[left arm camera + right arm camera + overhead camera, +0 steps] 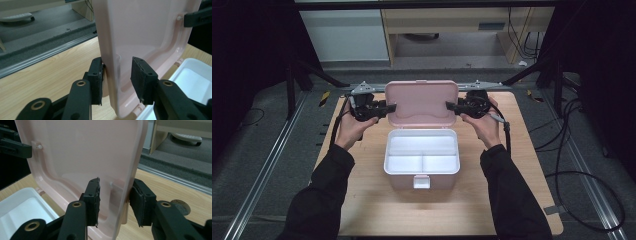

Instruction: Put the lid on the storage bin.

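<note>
Each hand-held gripper, left [388, 107] and right [452, 106], is straddling, jaws half-wide, an end edge of the upright pink lid [421, 102] behind the white storage box [421, 159].

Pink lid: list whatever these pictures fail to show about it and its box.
- Lid, outer face: turned away from the camera in the high view and both gripper views.
- Space under the white tray: high view, covered by the tray itself.
- Front latch: high view, too small for detail.
</note>
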Demonstrator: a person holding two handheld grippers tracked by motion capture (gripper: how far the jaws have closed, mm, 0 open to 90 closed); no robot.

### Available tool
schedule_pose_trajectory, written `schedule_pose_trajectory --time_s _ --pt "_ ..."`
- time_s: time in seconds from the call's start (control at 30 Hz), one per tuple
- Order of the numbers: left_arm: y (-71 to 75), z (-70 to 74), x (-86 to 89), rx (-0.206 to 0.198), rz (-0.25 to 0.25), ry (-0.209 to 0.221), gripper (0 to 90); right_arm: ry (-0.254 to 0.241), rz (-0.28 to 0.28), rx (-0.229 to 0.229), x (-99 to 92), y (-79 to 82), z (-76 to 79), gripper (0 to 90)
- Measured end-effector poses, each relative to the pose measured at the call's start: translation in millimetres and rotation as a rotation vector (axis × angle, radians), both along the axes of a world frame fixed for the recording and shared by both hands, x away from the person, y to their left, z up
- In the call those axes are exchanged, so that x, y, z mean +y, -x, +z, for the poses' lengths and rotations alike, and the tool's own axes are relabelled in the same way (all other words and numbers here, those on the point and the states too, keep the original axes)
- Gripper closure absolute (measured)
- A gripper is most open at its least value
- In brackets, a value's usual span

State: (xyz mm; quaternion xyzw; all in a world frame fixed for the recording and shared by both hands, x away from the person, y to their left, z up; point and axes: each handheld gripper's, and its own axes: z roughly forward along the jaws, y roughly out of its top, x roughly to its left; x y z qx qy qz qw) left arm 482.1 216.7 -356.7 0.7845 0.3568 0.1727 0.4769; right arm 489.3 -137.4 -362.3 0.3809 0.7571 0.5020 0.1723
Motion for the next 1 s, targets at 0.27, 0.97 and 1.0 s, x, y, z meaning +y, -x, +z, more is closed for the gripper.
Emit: schedule_pose_trajectory --time_s 0.27,0.97,1.0 --pt "30.5 7.6 0.5 -0.018 -0.047 -0.038 64.9 0.079 0.028 -0.013 -1.3 32.8 15.4 64.1" --pt "89.3 -7.4 0.4 -0.04 -0.055 -0.148 62.3 0.174 0.103 -0.011 -12.7 99.1 1.8 63.4" --pt "93.3 -10.2 0.7 -0.036 -0.057 -0.154 62.3 0.178 0.099 -0.015 -15.9 104.0 -0.1 63.6"
